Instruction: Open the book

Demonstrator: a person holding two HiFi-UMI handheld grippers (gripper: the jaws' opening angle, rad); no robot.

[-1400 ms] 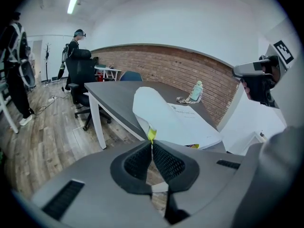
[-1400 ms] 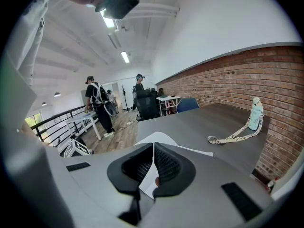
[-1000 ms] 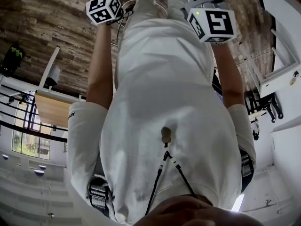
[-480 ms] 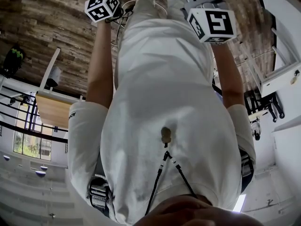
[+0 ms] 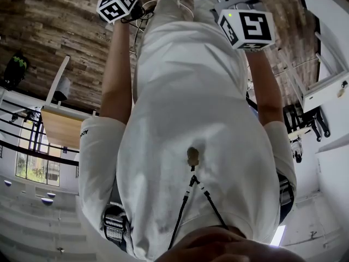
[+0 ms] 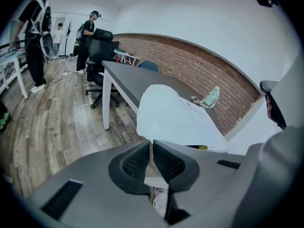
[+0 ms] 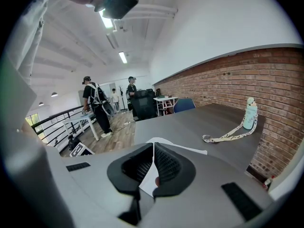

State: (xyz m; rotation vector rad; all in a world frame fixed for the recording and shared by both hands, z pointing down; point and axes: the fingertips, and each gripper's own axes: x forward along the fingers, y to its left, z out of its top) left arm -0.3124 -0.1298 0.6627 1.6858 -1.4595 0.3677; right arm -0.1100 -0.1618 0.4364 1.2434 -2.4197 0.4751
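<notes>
Two dark grey ribbed jaws of the left gripper [image 6: 151, 144] stand pressed almost together in the left gripper view, with only a thin slit between them. A curved white page of the book [image 6: 166, 113] rises straight beyond their tips, and a flat white corner shows just below their base, so they appear to pinch the sheet edge-on. The page arches over a long dark grey table [image 6: 135, 80]. Farther along the table lies a pale teal bottle [image 6: 210, 98], near the red brick wall [image 6: 199, 68]. A black office chair [image 6: 99, 44] stands at the table's far end on the wooden plank floor [image 6: 52, 122], where several people stand in the background.

In the right gripper view, the right gripper [image 7: 154, 147] has its jaws closed on the same white paper: the sheet runs between the pads, showing above the tips and again below them. It lies on the table just past the gripper. The bottle stands upright well beyond it, close to the brick wall, with a pale patterned lanyard [image 7: 228, 133] trailing from it across the tabletop.

The head view shows mostly the person's white shirt [image 5: 191, 119] and bare forearms, with a black cord hanging down the front. Each gripper's black-and-white marker cube sits at the top edge, above the wooden floor. The book and the jaws are out of sight here.
</notes>
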